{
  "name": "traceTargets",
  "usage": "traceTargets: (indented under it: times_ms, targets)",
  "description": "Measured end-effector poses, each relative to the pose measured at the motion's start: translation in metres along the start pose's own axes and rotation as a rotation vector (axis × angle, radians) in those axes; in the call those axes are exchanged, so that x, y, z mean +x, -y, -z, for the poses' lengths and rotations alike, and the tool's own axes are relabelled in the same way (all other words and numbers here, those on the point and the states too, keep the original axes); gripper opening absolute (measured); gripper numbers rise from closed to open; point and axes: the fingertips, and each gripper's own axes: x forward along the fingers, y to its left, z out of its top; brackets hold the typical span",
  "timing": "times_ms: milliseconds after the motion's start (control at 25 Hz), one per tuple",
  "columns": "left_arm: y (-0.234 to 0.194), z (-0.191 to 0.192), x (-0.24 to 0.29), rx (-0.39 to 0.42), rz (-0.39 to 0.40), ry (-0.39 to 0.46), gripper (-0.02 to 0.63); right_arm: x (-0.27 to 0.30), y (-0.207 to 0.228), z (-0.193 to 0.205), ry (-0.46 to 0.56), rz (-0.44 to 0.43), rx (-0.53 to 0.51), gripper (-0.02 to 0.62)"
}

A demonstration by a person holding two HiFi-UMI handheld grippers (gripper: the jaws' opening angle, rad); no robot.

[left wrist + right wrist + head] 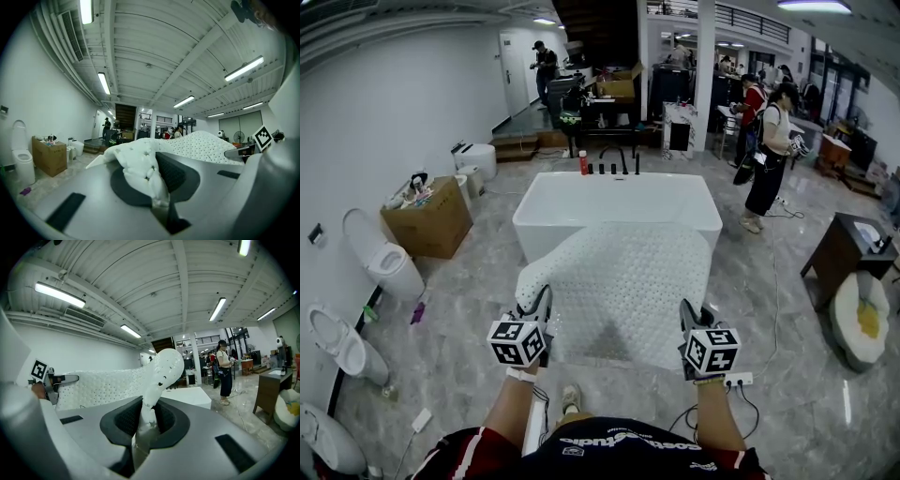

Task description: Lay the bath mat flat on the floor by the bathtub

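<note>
White bath mat [619, 286] stretched between clamping left tongs [540, 300] and right tongs [687, 312].

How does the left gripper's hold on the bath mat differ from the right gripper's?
The left gripper pinches a bunched, folded corner of the bath mat; the right gripper pinches an edge that rises as one smooth, rounded curl. The left gripper holds the mat's near left corner, the right gripper its near right corner. Both are shut on the mat.
</note>
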Motion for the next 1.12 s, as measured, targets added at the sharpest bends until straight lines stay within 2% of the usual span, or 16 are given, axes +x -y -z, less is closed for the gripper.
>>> traceTargets:
  times_ms: [1120]
  targets:
    - [0.0021,0.0074,0.0052,0.004,-0.007,-0.027,0.038,0.0058,0.0072,0.0067,-0.030,0.010,0.015,0.048]
